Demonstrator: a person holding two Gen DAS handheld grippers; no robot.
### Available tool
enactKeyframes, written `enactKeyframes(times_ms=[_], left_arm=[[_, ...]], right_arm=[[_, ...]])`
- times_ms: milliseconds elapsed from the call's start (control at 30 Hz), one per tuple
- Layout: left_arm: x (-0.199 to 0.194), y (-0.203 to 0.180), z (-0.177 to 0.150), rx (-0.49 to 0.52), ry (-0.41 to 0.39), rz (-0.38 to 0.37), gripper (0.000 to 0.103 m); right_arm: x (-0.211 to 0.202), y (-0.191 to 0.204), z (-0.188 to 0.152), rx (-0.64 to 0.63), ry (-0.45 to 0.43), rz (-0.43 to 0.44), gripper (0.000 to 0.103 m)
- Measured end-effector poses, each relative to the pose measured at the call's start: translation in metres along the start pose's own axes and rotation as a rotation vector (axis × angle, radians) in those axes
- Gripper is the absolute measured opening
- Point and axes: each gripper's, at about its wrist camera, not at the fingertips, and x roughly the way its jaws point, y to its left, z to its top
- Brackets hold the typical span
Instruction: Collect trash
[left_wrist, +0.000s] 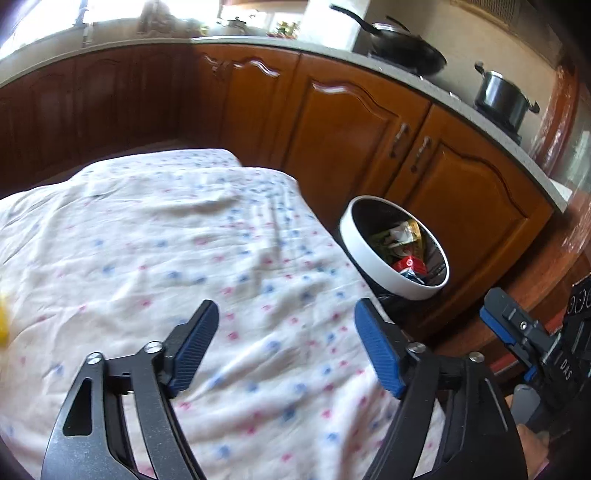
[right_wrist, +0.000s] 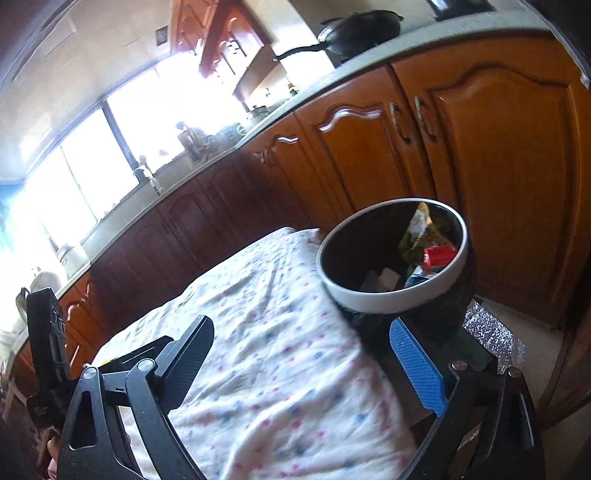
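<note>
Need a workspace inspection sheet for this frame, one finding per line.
Surface: table under a dotted white cloth, rumpled.
Job's things: white-rimmed trash bin beside the table, wrappers inside.
Clutter: yellow item at cloth's left edge, unidentifiable; silvery sheet on floor by bin.
Grippers: left gripper and right gripper, jaws open, empty.
Cables: nothing seen.
Surroundings: wooden cabinets; wok, pot on counter.

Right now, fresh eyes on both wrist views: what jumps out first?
The white-rimmed trash bin on the floor beside the table, with wrappers and a red packet already inside. Next, the white cloth dotted blue and pink covering the table, bare except for a yellow blur at its left edge. The left gripper and right gripper hang open and empty above it.
</note>
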Motion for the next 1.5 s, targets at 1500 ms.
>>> enactKeyframes(times_ms=[1500], left_arm=[[-0.1, 0.021, -0.116, 0.084, -0.339, 0.272, 0.103]], right_arm=[[-0.048, 0.048, -0.098, -0.258, -0.203, -0.068, 0.103]])
